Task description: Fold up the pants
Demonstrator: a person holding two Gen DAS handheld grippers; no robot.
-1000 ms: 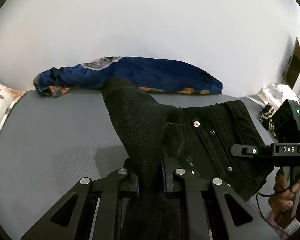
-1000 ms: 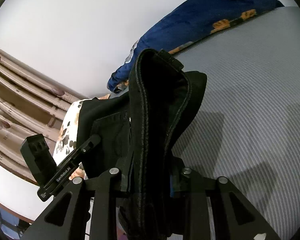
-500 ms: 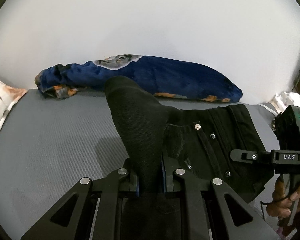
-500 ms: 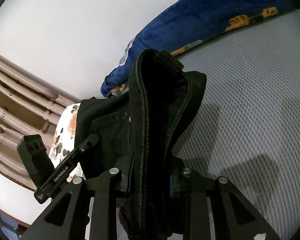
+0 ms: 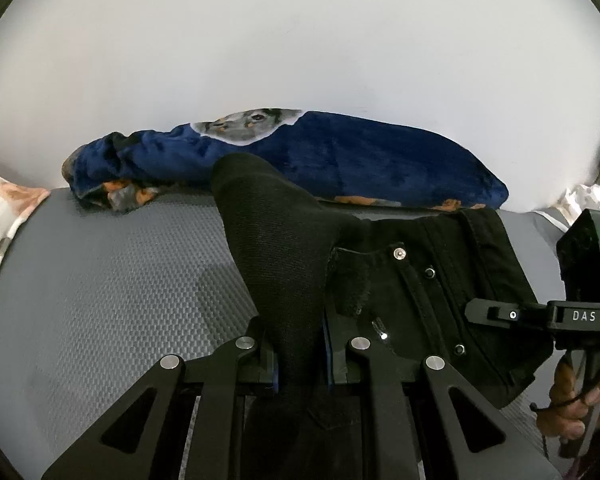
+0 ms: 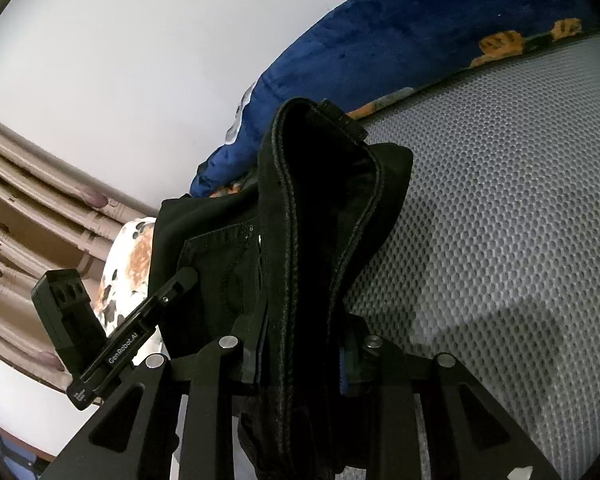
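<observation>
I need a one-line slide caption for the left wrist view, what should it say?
Left gripper clamps a fold of black pants above a grey mattress, blue blanket behind.

"DAS" is read in white caps on the black arm of the right gripper [image 5: 500, 314], seen at approx. 3 o'clock in the left wrist view. "GenRobot.AI" is printed in white along the black arm of the left gripper [image 6: 188, 276], at approx. 8 o'clock in the right wrist view; a small white logo beside it can't be made out.
</observation>
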